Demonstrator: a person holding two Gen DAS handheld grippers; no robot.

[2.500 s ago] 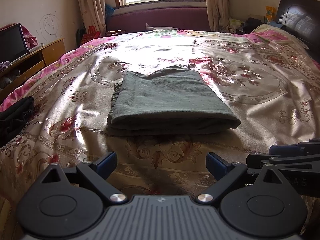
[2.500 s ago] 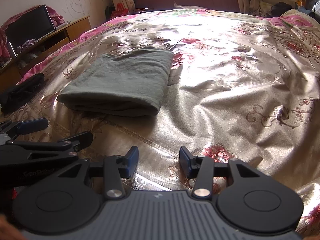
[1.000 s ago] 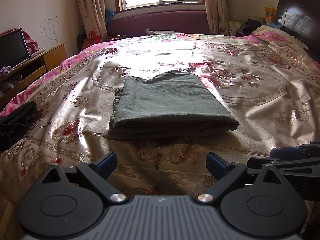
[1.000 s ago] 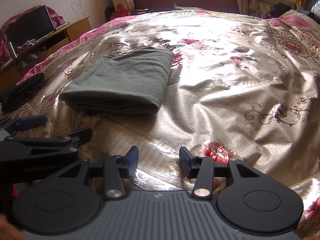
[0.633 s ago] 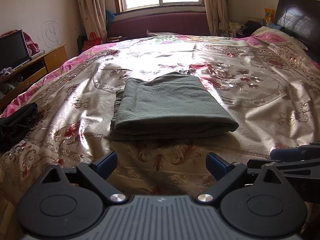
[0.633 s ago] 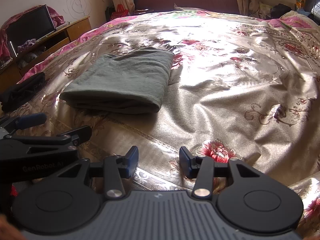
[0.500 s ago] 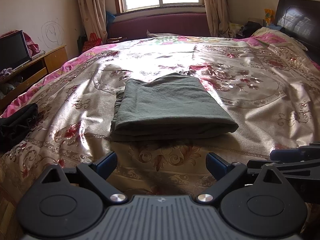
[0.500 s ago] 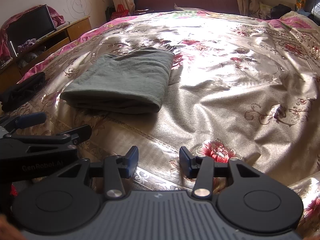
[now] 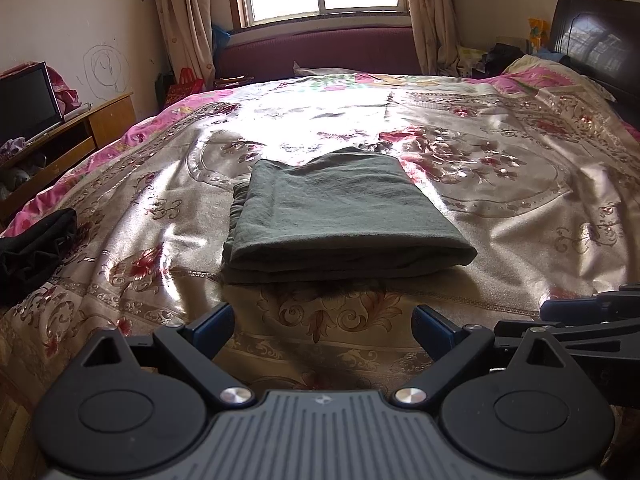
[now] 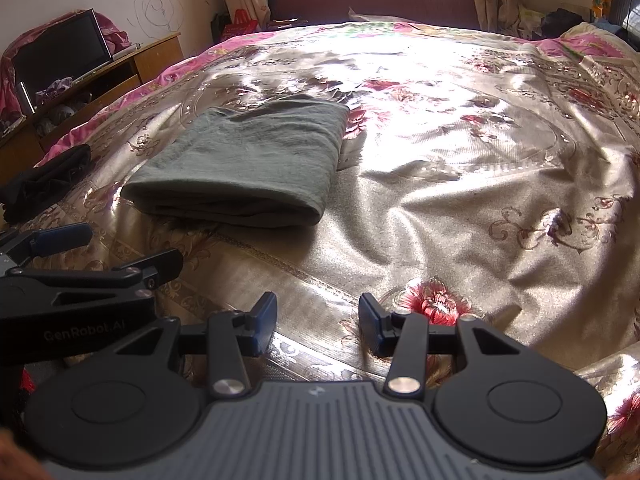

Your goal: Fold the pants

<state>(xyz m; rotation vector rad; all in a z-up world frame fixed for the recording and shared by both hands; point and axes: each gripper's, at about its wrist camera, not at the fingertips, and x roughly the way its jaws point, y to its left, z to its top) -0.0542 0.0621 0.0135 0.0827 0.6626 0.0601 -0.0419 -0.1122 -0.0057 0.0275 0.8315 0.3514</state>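
The grey-green pants (image 9: 336,216) lie folded into a flat rectangular stack on the floral bedspread (image 9: 520,208). They also show in the right wrist view (image 10: 248,172), left of centre. My left gripper (image 9: 322,326) is open and empty, held back from the near edge of the stack. My right gripper (image 10: 318,320) is open and empty, to the right of the stack and nearer the bed's front edge. Each gripper shows at the edge of the other's view, the left one as dark fingers (image 10: 92,268) and the right one as dark fingers (image 9: 580,312).
A dark garment (image 9: 32,248) lies at the bed's left edge. A wooden TV stand with a screen (image 9: 28,108) is along the left wall. A dark headboard (image 9: 596,36) is at the right, a window and curtains behind.
Both grippers have drawn back a little and the left view has tilted slightly up. The pants have not moved and both grippers stay open.
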